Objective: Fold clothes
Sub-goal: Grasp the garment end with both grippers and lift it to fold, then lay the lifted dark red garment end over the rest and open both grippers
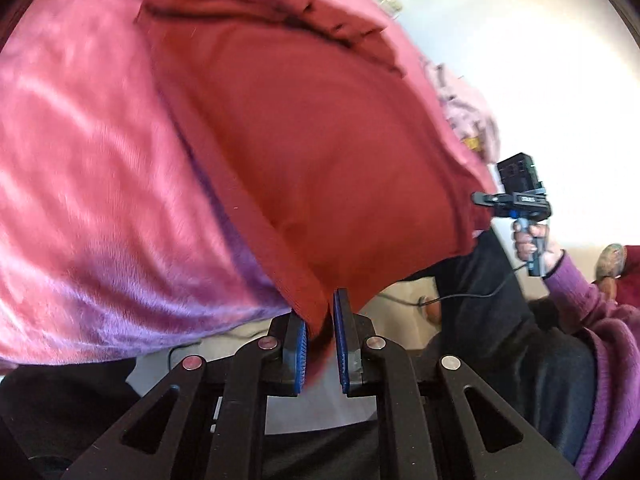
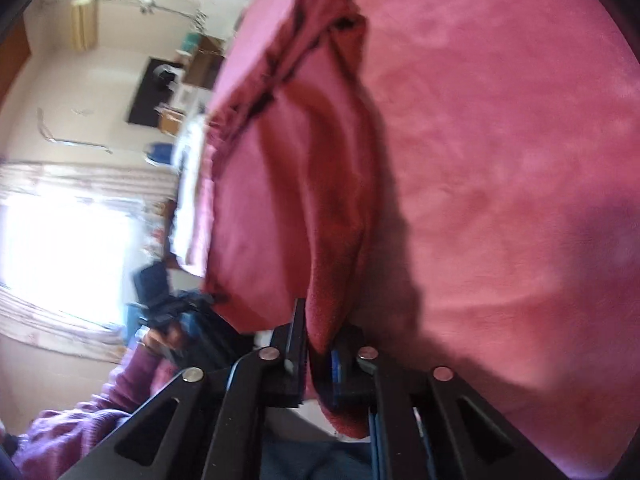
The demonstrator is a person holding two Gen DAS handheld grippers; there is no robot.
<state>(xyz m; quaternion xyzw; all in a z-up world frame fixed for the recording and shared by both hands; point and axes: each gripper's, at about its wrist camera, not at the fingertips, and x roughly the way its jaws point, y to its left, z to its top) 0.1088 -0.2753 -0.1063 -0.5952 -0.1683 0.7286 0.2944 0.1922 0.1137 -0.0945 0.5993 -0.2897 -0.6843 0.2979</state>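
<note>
The left gripper pinches a corner of the red cloth between its blue pads. The right gripper squeezes another edge of it. From both, the cloth stretches away over the pink fuzzy blanket. No boxes or baskets show.

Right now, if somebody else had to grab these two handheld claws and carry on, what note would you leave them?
Left gripper: shut on a corner of the dark red garment.
Right gripper: shut on another edge of the same garment.
The garment lies spread over a pink fleece blanket, partly rumpled at its far end.
Done: both edges gripped.
Left: no neat fold shows yet; carry the edges over and smooth it.
</note>
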